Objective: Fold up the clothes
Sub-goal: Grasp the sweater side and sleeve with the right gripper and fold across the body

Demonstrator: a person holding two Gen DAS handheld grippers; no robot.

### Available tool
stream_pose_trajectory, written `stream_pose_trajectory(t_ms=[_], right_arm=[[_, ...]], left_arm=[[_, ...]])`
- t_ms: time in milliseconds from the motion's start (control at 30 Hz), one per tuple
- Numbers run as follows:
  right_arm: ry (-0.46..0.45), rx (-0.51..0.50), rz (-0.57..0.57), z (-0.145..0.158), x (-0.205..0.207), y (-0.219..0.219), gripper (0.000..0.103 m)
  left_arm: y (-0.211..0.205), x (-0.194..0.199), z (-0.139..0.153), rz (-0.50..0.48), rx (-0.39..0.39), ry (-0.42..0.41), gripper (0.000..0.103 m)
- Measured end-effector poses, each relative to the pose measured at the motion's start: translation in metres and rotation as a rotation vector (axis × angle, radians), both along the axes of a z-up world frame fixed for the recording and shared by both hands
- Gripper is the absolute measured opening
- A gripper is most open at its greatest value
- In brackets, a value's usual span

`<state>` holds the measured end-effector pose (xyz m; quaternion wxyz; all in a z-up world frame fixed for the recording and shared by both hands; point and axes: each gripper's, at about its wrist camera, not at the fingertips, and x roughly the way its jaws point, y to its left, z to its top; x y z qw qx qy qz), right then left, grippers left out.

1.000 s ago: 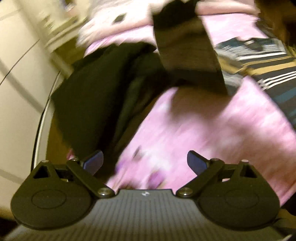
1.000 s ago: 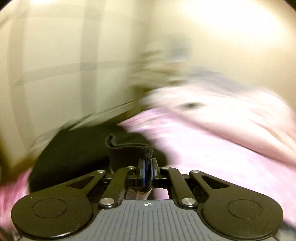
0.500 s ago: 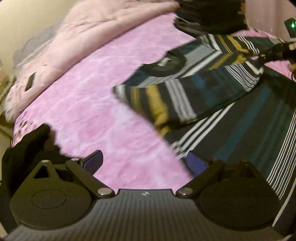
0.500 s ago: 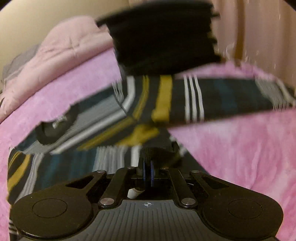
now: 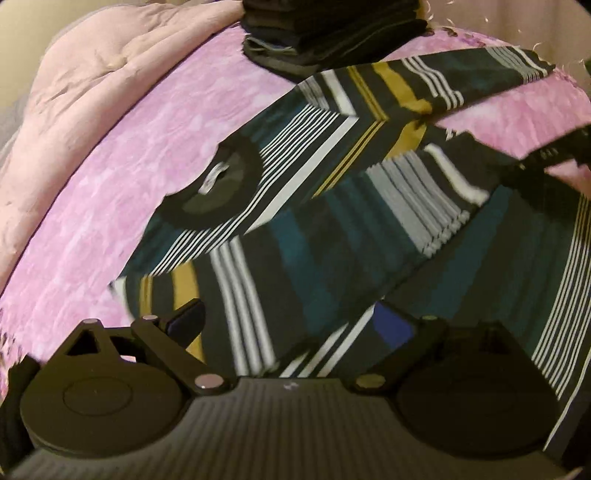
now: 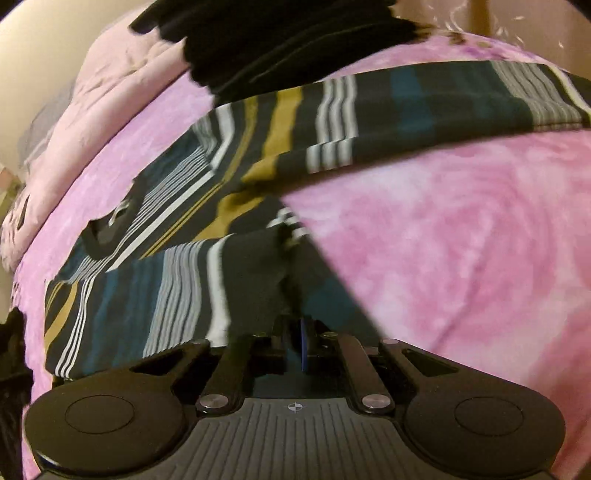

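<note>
So my right gripper (image 6: 300, 343) is clamped tight on a bunched bit of the striped shirt (image 6: 207, 229), pads pinched right together with the dark cloth running into them, while my left gripper (image 5: 291, 325) has its jaws spread wide with nothing pressed between them, just hanging over the shirt's near sleeve and body. A second ago things looked totally different: my right was pinching a black garment over by the wall, and my left was looking at that black piece draped on the bed. Now both cameras look at the striped shirt, laid out across the pink bedspread (image 6: 443, 229), collar (image 5: 218, 188) toward the left and one long sleeve stretched off to the right. From the left view I can see my other gripper out at the right edge, where the fabric gathers. I'd say the black item is done and I've started on the next one, getting it spread flat before any fold. Further out there's the stack of folded dark clothes (image 5: 332, 33) at the far side of the bed, and the pale pink comforter (image 5: 110, 74) heaped at the left.
</note>
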<state>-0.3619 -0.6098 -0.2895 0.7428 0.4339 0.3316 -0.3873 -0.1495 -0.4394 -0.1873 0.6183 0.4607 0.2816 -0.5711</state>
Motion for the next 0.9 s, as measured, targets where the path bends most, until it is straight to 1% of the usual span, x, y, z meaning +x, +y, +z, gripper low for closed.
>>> stream_pose_trajectory(t_ms=[67,100,133,233,300,367,400,467,533,567,600,633,667,700,733,833,867,900], right_arm=[[-0.006,0.0,-0.037,0.005,-0.017,-0.01,0.051],[-0.015,-0.012,-0.067,0.009,-0.027,-0.014,0.079],[-0.029,-0.019,-0.084,0.011,-0.034,-0.019,0.079],[-0.095,0.015,-0.071,0.012,-0.041,-0.039,0.079],[-0.135,-0.006,-0.005,0.014,-0.028,-0.046,0.078],[-0.162,-0.029,0.068,0.016,-0.01,-0.053,0.07],[-0.168,-0.042,0.109,0.014,0.002,-0.057,0.062],[-0.151,-0.082,0.184,0.008,0.023,-0.062,0.06],[-0.11,-0.109,0.241,0.0,0.039,-0.066,0.06],[-0.087,-0.119,0.263,-0.005,0.045,-0.067,0.06],[-0.065,-0.125,0.283,-0.009,0.05,-0.067,0.057],[-0.044,-0.128,0.3,-0.011,0.052,-0.066,0.039],[-0.023,-0.13,0.316,-0.013,0.054,-0.065,0.033],[-0.005,-0.132,0.326,-0.016,0.055,-0.064,0.031],[0.006,-0.133,0.326,-0.018,0.054,-0.063,0.024],[0.029,-0.129,0.301,-0.02,0.051,-0.061,0.006],[0.033,-0.135,0.299,-0.016,0.051,-0.061,0.004],[0.037,-0.141,0.298,-0.012,0.051,-0.06,0.004]], left_arm=[[-0.02,-0.01,-0.007,-0.022,0.001,0.01,0.094],[-0.03,-0.015,-0.011,-0.034,0.002,0.016,0.093],[-0.04,-0.02,-0.016,-0.046,0.004,0.029,0.093],[-0.072,-0.035,-0.031,-0.079,0.013,0.08,0.092],[-0.092,-0.04,-0.042,-0.109,0.02,0.103,0.089],[-0.106,-0.033,-0.048,-0.136,0.022,0.096,0.088],[-0.111,-0.028,-0.051,-0.147,0.023,0.092,0.086],[-0.121,-0.011,-0.055,-0.161,0.026,0.093,0.083],[-0.128,0.011,-0.061,-0.169,0.036,0.106,0.081],[-0.132,0.022,-0.066,-0.177,0.047,0.117,0.078],[-0.136,0.031,-0.071,-0.187,0.061,0.127,0.075],[-0.138,0.037,-0.079,-0.201,0.081,0.138,0.073],[-0.141,0.044,-0.086,-0.216,0.101,0.148,0.07],[-0.143,0.049,-0.092,-0.229,0.118,0.16,0.062],[-0.143,0.05,-0.096,-0.241,0.128,0.174,0.061],[-0.141,0.055,-0.107,-0.278,0.153,0.213,0.041],[-0.139,0.054,-0.105,-0.289,0.149,0.216,0.026],[-0.137,0.055,-0.101,-0.288,0.142,0.21,0.008]])
